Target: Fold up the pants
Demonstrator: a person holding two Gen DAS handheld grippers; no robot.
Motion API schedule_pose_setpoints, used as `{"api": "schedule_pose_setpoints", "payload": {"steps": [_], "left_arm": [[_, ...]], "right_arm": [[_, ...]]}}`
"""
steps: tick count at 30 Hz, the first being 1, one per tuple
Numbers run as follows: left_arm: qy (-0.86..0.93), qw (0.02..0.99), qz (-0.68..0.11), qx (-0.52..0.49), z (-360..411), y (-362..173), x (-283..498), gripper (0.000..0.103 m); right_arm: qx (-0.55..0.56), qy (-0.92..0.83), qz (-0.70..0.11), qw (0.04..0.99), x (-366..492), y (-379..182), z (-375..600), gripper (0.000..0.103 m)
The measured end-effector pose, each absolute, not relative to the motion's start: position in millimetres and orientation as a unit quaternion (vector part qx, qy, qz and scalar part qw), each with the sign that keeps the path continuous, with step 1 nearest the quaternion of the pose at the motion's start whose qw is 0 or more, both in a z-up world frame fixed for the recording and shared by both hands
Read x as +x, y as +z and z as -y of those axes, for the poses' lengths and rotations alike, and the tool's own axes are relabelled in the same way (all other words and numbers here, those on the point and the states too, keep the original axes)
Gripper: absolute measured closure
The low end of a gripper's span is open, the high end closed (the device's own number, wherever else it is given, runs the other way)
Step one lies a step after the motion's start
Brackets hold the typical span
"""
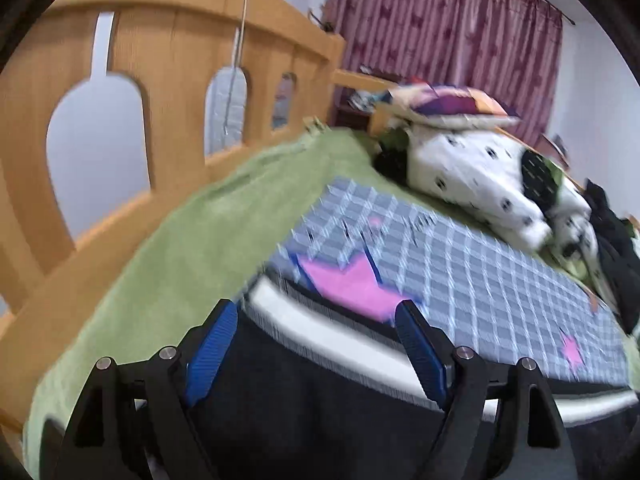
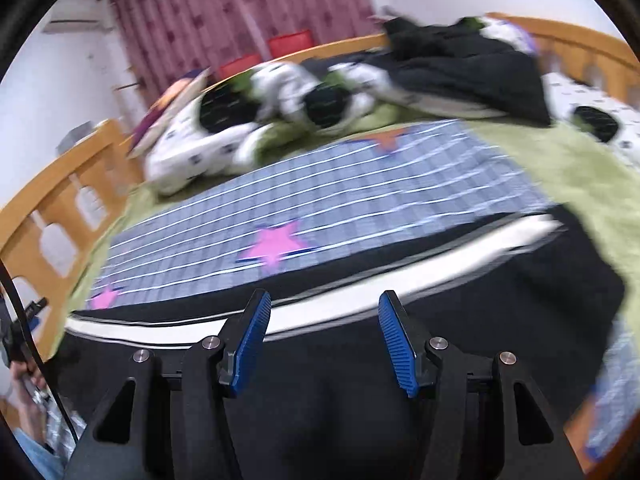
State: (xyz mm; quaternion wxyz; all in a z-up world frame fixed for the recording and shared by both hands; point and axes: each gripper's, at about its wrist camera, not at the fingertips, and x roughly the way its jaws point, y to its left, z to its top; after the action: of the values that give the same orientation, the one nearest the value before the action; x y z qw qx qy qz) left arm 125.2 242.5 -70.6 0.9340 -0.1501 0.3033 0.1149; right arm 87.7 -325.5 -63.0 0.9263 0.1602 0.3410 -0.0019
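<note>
Black pants point(image 1: 312, 380) with a white side stripe point(image 1: 340, 328) lie flat on a grey checked blanket with pink stars point(image 1: 460, 264) on the bed. My left gripper point(image 1: 316, 312) is open just above the pants, near the stripe. In the right wrist view the pants point(image 2: 460, 320) and their white stripe point(image 2: 360, 292) lie across the front of the blanket point(image 2: 320, 200). My right gripper point(image 2: 324, 300) is open over the black cloth and holds nothing. Both views are blurred.
A green bedspread point(image 1: 192, 248) covers the bed. A wooden headboard with arched cutouts point(image 1: 172, 64) stands at the left. A white spotted duvet point(image 1: 472, 176), a colourful pillow point(image 1: 452, 104) and dark clothes point(image 2: 460, 64) are piled at the far side. Pink curtains point(image 1: 448, 28) hang behind.
</note>
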Motion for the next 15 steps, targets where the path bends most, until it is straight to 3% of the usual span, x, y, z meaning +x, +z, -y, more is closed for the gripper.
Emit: {"api": "schedule_pose_setpoints", "payload": {"steps": [5, 9, 15], "left_arm": [[0.010, 0.892, -0.343, -0.293, -239, -110, 62, 0.023], [0.007, 0.878, -0.344, -0.332, -236, -140, 21, 0.023], [0.019, 0.837, -0.361, -0.410, -266, -189, 38, 0.023]], "right_arm": [[0.158, 0.054, -0.356, 0.919, 106, -87, 259, 0.047], [0.124, 0.064, -0.380, 0.914, 100, -107, 241, 0.047], [0.169, 0.064, -0.380, 0.907, 92, -109, 263, 0.047]]}}
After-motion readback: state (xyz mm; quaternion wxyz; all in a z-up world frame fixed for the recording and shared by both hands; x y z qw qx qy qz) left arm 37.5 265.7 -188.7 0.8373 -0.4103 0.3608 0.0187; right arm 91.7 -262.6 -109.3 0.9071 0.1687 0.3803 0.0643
